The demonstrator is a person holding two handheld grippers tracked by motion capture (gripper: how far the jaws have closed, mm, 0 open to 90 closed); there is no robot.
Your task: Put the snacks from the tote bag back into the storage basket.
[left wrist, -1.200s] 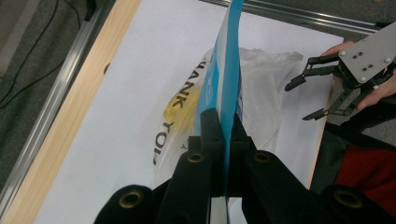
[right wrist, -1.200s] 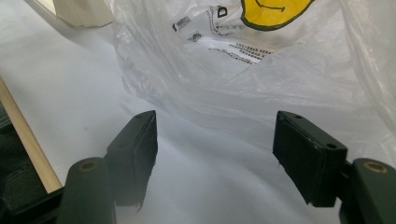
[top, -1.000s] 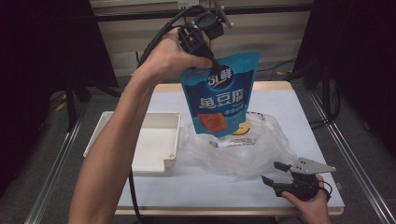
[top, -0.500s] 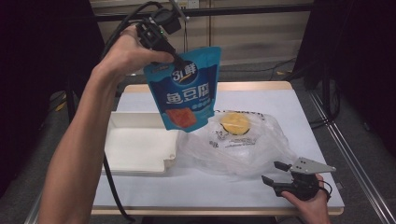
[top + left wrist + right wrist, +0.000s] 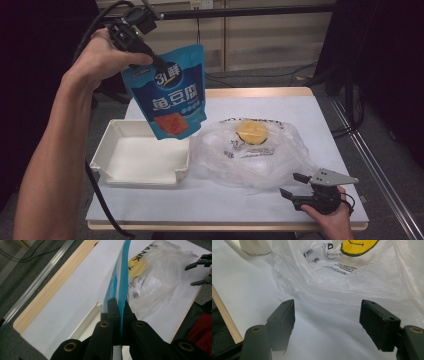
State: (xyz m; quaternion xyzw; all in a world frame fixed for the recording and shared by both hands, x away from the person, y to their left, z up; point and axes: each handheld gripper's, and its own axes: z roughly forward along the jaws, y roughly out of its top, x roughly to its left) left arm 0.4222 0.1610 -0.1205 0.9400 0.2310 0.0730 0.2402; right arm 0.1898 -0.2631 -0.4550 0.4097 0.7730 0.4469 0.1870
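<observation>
Overhead, the left gripper pinches the top edge of the blue pouch, which hangs above the white tray. With so thin a pinch, it could slip and miss. Beside the plastic bag, the right gripper rests empty, jaws apart.

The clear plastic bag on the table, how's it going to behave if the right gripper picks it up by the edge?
The plastic bag looks thin and crumpled, so it would probably go limp and sag. Its film looks glossy, so it may slip from the right gripper, whose jaws stand open. It likely weighs little.
</observation>
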